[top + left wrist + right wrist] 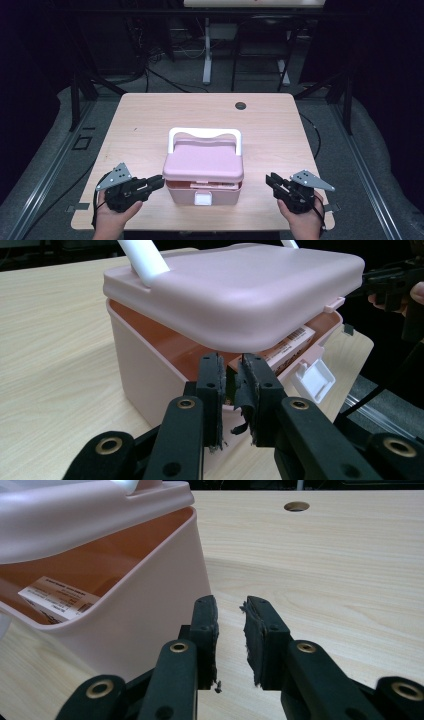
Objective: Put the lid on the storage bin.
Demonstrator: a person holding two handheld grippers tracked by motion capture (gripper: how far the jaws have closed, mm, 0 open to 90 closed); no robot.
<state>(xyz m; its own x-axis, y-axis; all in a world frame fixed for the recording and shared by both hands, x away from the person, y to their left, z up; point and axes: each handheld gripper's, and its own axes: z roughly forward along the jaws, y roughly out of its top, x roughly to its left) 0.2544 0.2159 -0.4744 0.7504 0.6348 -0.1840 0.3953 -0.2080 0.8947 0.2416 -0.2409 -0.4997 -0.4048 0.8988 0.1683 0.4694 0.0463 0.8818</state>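
A pink box point(202, 195) with a white handle point(205, 132) stands in the middle of the table. Its lid point(240, 285) sits slightly raised at the front, and the white latch point(315, 380) hangs loose. A labelled packet point(57, 600) lies inside. My left gripper point(232, 375) reaches the box's left front corner, its tips at the rim just under the lid, the jaws a narrow gap apart. In the high view the left gripper point(161, 181) touches the box's side. My right gripper point(230, 615) stands open beside the box's right wall point(160, 585), with nothing between its fingers. The high view places this right gripper point(268, 179) a little apart from the box.
The wooden table point(150, 120) has a round cable hole point(240, 105) at the back. Dark floor, cables and a desk frame point(207, 50) lie beyond it. Bare tabletop surrounds the box on all sides.
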